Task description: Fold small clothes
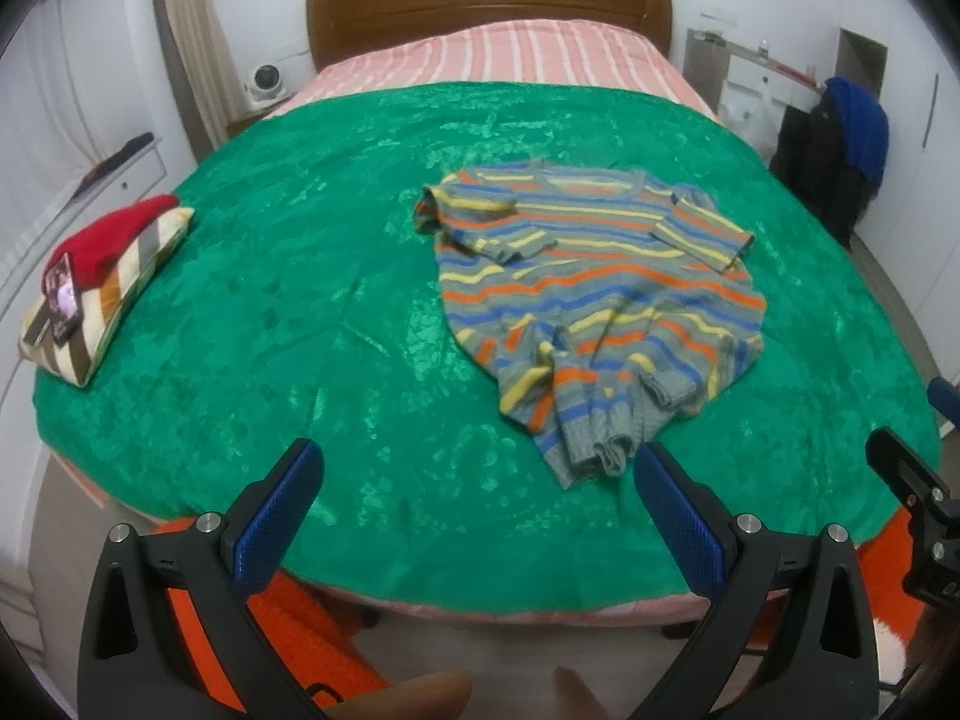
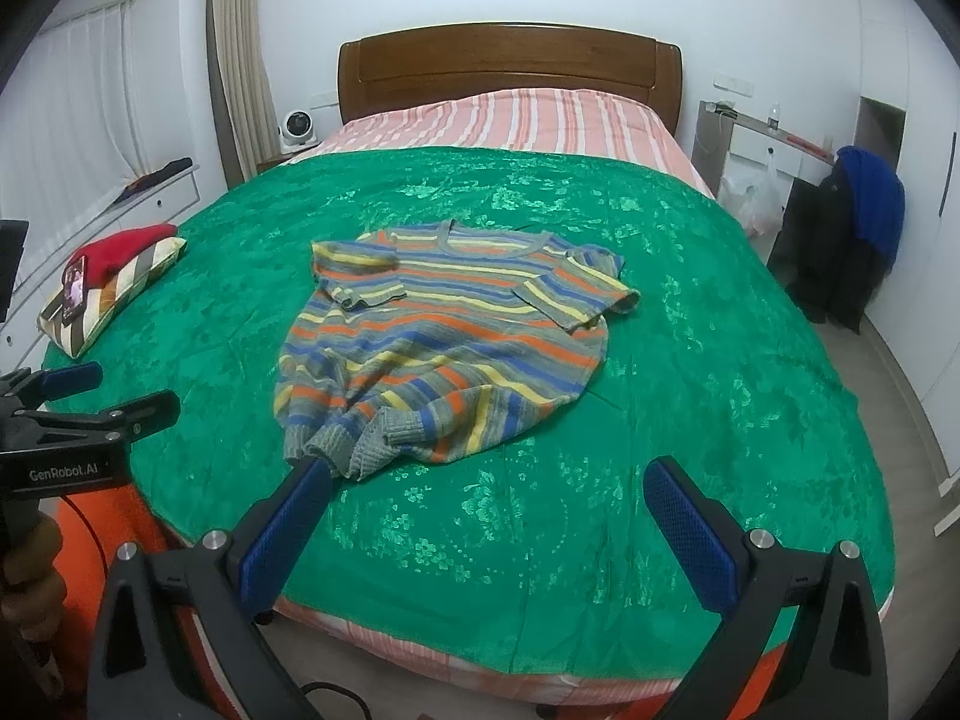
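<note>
While both grippers hang over the near edge of the bed, the striped sweater (image 2: 444, 342) lies flat on the green blanket (image 2: 690, 420), roughly midway across it and closer to the near edge than to the headboard (image 2: 510, 69). Its sleeves are folded in over the chest, and the hem is bunched toward the near edge. The left gripper (image 1: 480, 480) has its jaws spread wide with nothing between them, one blue pad just beside the rumpled hem. The right gripper (image 2: 489, 498) is equally wide apart and holds nothing. At the blanket's left edge sits a striped pillow (image 1: 114, 300) with a red garment (image 1: 114, 234) on top.
</note>
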Demonstrator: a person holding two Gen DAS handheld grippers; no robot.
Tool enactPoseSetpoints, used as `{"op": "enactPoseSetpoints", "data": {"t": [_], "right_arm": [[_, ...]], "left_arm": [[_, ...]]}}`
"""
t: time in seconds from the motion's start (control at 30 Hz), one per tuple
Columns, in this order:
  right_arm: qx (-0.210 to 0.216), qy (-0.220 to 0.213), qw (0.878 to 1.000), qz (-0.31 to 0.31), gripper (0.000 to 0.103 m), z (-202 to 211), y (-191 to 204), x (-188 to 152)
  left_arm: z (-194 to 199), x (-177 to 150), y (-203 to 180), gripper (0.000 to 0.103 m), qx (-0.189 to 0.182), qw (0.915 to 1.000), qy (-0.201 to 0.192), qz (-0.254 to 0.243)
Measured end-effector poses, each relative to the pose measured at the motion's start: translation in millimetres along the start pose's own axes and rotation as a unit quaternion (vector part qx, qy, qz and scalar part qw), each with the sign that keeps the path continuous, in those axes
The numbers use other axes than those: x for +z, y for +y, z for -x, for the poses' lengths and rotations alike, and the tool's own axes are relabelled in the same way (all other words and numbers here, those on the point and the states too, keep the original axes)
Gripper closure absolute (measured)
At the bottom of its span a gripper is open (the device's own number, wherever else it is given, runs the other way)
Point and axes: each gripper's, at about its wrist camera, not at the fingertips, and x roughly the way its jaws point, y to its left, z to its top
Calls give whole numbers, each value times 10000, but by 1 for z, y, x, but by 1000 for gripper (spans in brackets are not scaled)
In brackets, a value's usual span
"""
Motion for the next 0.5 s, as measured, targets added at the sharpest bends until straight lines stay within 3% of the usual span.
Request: {"op": "enactPoseSetpoints", "data": {"t": [0.5], "right_arm": [[-75,73,9999,28,0,-4,1,-3]], "left_arm": [[2,0,-1,0,129,9999,21,-63]]}}
